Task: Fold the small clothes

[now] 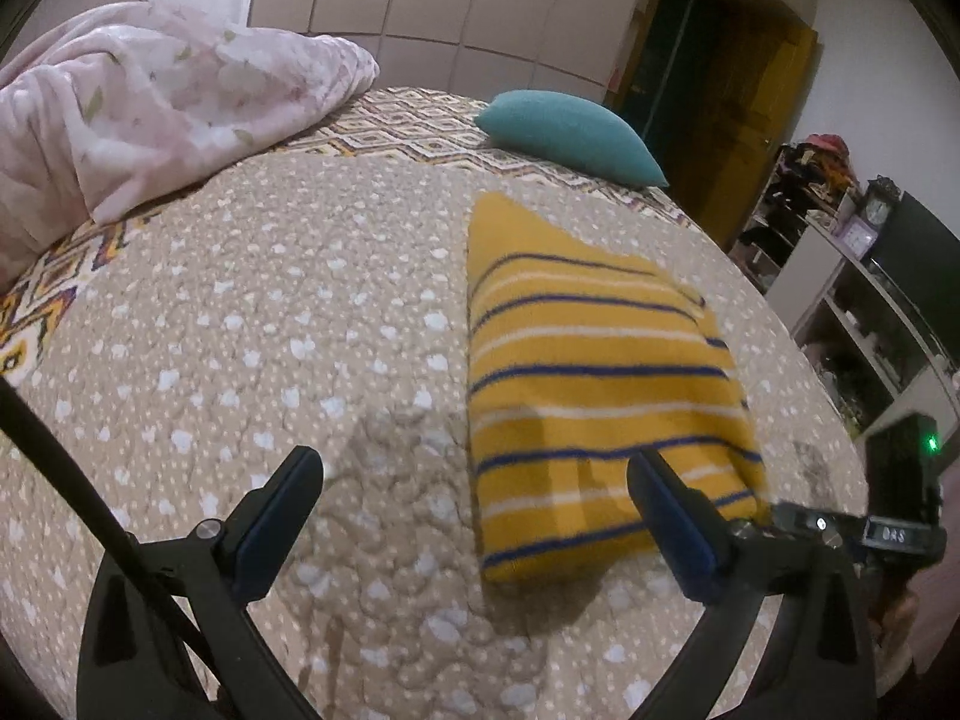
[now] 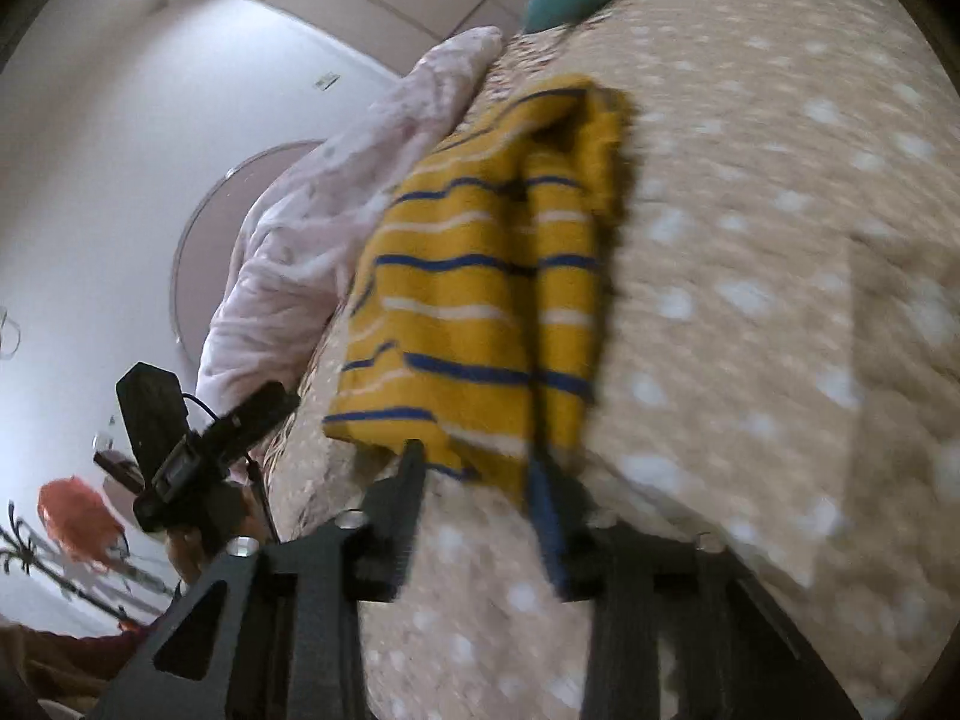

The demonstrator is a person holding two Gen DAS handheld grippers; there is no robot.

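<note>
Item: yellow striped garment [image 1: 600, 384], knit, with blue and white stripes. Lies folded into a compact stack on the bed's dotted beige quilt [image 1: 240, 330], toward the right side, near the bed's edge. Layered edges show in the right wrist view, where the pile [image 2: 480, 276] looks uneven along its near end; the fold appears close to finished, pending tidying.

Left gripper [image 1: 474, 510]: jaws spread wide, nothing between them. It hangs above the quilt, angled downward, beside the garment's near-left corner; its right finger overlaps the cloth in view, though contact cannot be confirmed. Placement suggests it has no hold and stands clear of the stack.

Right gripper [image 2: 480, 480]: jaws set narrow, at the garment's near edge. The hem sits at the fingertips; motion blur leaves it unclear whether the pads actually pinch cloth. The view is strongly rolled, so the wrist looks tilted sideways, probably to reach the edge from the side.

Other contents: teal cushion [image 1: 570, 138] and pink floral blanket [image 1: 150, 102] at the bed's far end, well apart from the garment.
</note>
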